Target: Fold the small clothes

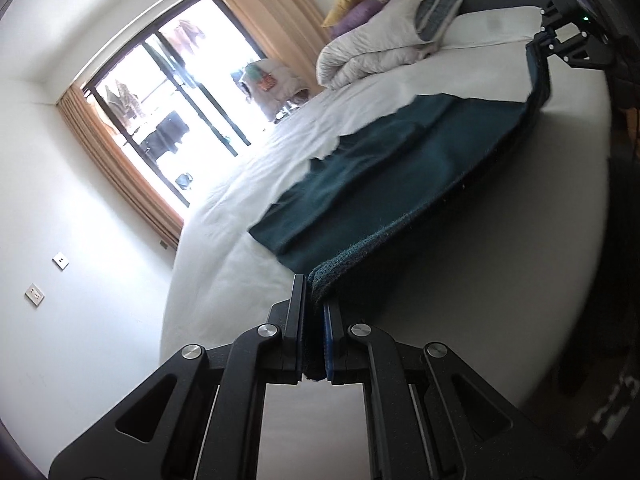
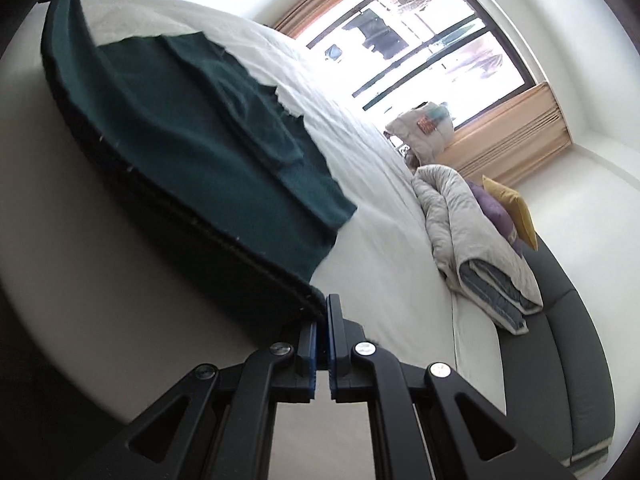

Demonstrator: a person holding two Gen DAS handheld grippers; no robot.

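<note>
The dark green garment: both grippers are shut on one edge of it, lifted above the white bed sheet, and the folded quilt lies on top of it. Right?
Not quite. The folded quilt lies apart from the dark green garment, further along the white bed sheet, as the right wrist view shows. The left gripper and right gripper are indeed shut on its lifted edge.

We see a bedroom with plain white walls (image 1: 80, 184). A wide white bed (image 1: 224, 248) fills the middle. In the left wrist view a big window (image 1: 168, 92) glares at ten o'clock, framed by tan curtains (image 1: 120, 168). At one o'clock a folded quilt (image 1: 372, 48) lies beside yellow and purple pillows (image 1: 352, 0). Two wall sockets (image 1: 60, 261) sit at nine o'clock.
</note>
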